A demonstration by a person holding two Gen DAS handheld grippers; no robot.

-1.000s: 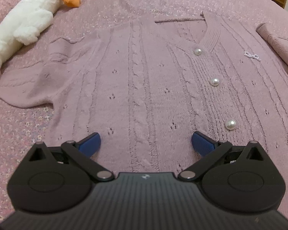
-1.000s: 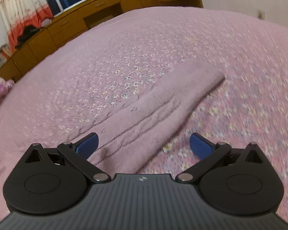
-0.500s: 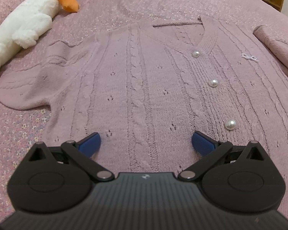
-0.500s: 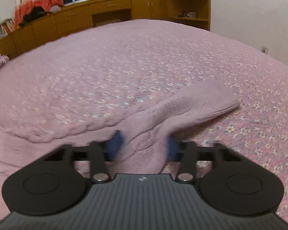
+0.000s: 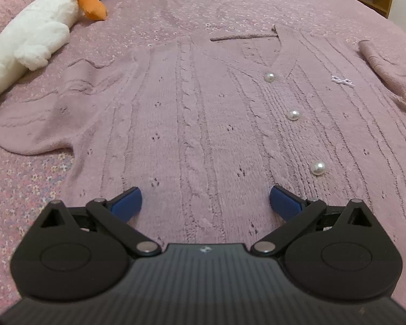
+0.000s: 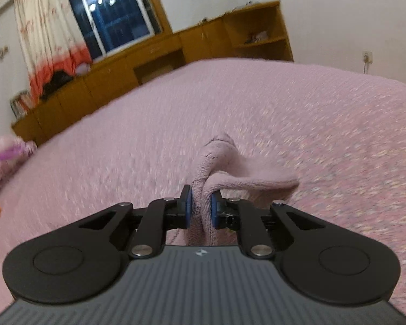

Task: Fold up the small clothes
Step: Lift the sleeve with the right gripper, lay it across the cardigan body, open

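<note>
A pink knit cardigan (image 5: 203, 113) with three pearl buttons (image 5: 293, 114) lies flat, front up, on the bed. My left gripper (image 5: 205, 200) is open and empty, just above the cardigan near its hem. The cardigan's left sleeve (image 5: 40, 124) lies spread out. Its right sleeve (image 5: 387, 67) is raised at the far right. In the right wrist view my right gripper (image 6: 201, 208) is shut on that sleeve (image 6: 230, 173) and holds it lifted off the bedspread, with the cuff drooping to the right.
A pink flowered bedspread (image 5: 21, 189) covers the bed (image 6: 149, 135). A white plush toy with an orange beak (image 5: 38, 29) lies at the far left. Wooden cabinets (image 6: 154, 59) and a curtained window (image 6: 113, 13) stand beyond the bed.
My right gripper closed on the right sleeve and lifted it off the bed. My left gripper stayed open and drew back slightly over the cardigan.
</note>
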